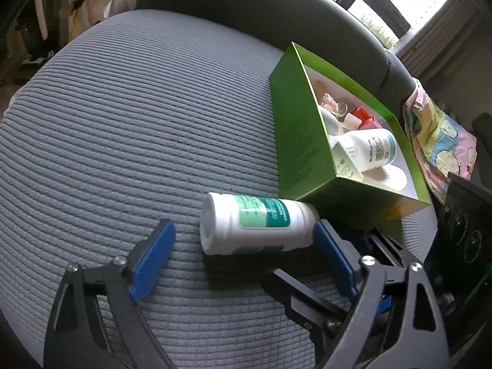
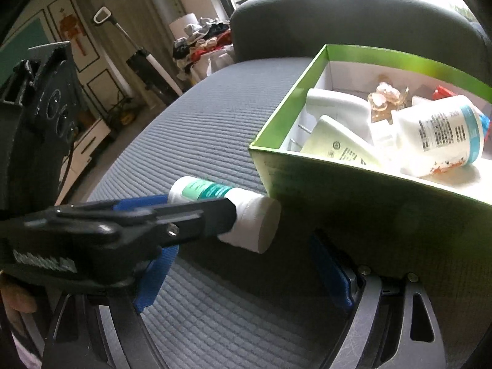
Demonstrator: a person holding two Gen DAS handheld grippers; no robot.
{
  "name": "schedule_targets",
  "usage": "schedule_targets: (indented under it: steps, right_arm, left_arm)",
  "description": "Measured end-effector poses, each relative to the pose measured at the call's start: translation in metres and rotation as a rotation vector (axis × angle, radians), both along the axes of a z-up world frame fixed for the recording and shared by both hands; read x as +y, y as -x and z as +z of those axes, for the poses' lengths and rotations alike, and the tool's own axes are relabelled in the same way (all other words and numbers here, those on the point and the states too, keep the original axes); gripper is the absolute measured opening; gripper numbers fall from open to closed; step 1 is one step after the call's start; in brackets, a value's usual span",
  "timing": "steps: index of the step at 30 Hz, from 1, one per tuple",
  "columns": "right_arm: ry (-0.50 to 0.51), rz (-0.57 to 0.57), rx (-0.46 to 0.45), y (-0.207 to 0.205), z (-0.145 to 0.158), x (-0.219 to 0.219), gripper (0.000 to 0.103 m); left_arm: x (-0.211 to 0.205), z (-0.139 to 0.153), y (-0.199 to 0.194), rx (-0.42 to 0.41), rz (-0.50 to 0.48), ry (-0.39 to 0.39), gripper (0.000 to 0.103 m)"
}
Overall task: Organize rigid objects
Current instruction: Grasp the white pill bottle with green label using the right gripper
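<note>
Fingers [image 1: 167,240] spread unclenched around one white bottle [image 1: 255,224] beside one green box [image 1: 295,129].

I see a ribbed, matt cloth seat [image 1: 138,123], a glossy green cardboard box [image 1: 292,129], and a smooth white plastic bottle [image 1: 255,224].

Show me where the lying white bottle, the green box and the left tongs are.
white bottle [image 1: 246,227]: left wrist view, on its label.
green box [image 1: 292,135]: left wrist view, on its outer side wall.
left tongs [image 1: 243,246]: left wrist view, midway between the blue tips.
</note>
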State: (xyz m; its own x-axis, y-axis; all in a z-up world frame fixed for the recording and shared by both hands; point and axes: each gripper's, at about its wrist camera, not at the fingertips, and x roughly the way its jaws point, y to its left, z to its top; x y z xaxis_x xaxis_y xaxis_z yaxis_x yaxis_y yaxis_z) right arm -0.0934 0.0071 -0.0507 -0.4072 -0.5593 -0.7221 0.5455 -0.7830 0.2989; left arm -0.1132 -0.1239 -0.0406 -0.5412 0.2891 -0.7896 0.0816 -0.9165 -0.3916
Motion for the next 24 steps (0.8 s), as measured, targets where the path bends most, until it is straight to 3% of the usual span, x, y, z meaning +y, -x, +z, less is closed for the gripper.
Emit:
schedule_targets:
  steps: [10,12,14,24]
  right_arm:
    - [-0.008,0.034,0.009,0.003,0.000,-0.007,0.087]
    - [-0.019,0.044,0.004,0.004,-0.002,-0.010,0.083]
    - [-0.017,0.054,-0.001,0.004,-0.003,-0.012,0.070]
    - [-0.005,0.052,0.000,0.006,-0.002,-0.012,0.068]
  left_arm:
    - [0.003,-0.004,0.006,0.014,-0.048,0.008,0.084]
    - [0.004,-0.004,0.006,0.018,-0.056,0.011,0.084]
    - [0.004,-0.005,0.006,0.022,-0.062,-0.001,0.082]
    - [0.007,-0.003,0.004,0.030,-0.067,0.015,0.081]
